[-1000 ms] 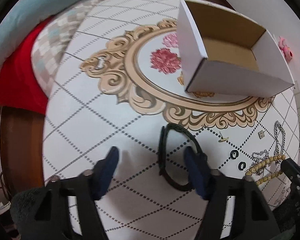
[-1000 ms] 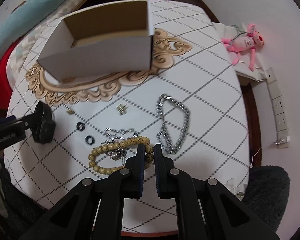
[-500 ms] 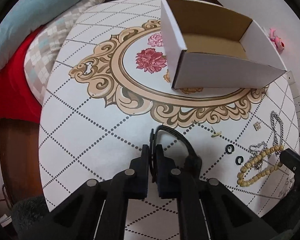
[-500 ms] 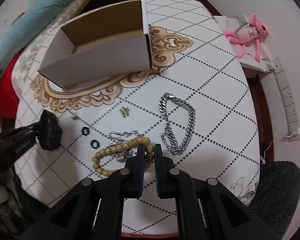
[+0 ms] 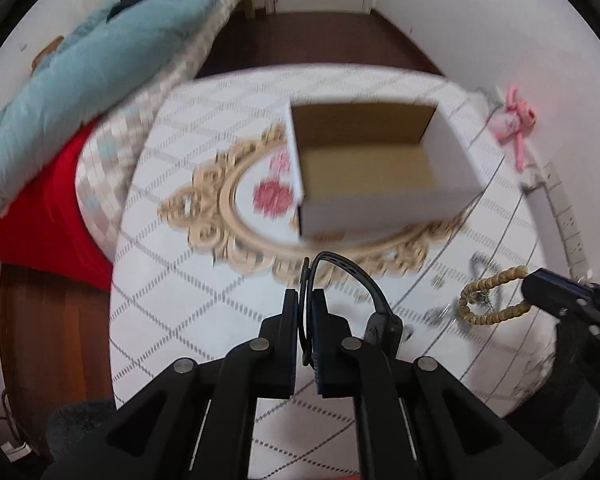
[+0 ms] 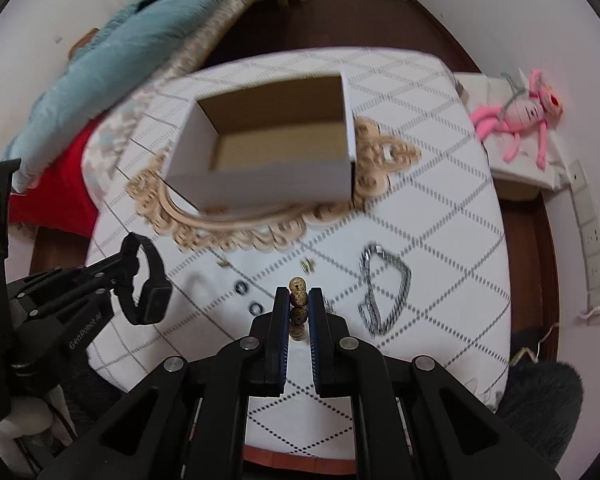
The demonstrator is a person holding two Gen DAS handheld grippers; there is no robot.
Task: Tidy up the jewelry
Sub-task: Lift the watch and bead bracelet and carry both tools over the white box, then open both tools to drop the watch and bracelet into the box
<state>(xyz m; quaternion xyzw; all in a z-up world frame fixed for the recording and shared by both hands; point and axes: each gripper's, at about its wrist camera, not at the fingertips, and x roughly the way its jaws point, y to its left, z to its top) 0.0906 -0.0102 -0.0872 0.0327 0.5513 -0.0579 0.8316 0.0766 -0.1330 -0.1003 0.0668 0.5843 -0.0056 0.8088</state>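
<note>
My left gripper (image 5: 305, 300) is shut on a black watch band (image 5: 352, 276) and holds it above the table; it also shows in the right wrist view (image 6: 146, 280). My right gripper (image 6: 299, 298) is shut on a wooden bead bracelet (image 6: 299, 294), which hangs off the table in the left wrist view (image 5: 488, 300). An open white cardboard box (image 6: 268, 152) stands beyond both on the table (image 6: 440, 200), and it looks empty. A silver chain (image 6: 384, 284), two small black rings (image 6: 248, 298) and small gold pieces (image 6: 308, 266) lie on the table.
A bed with a blue blanket (image 5: 80, 60) and red cover (image 5: 48, 216) borders the table's left side. A pink plush toy (image 6: 516, 116) lies on a low stand at the right, by wall sockets (image 6: 592, 236).
My left gripper closed on the black band and lifted it. My right gripper lifted the bead bracelet off the table. Both moved up and back, and the view is blurred.
</note>
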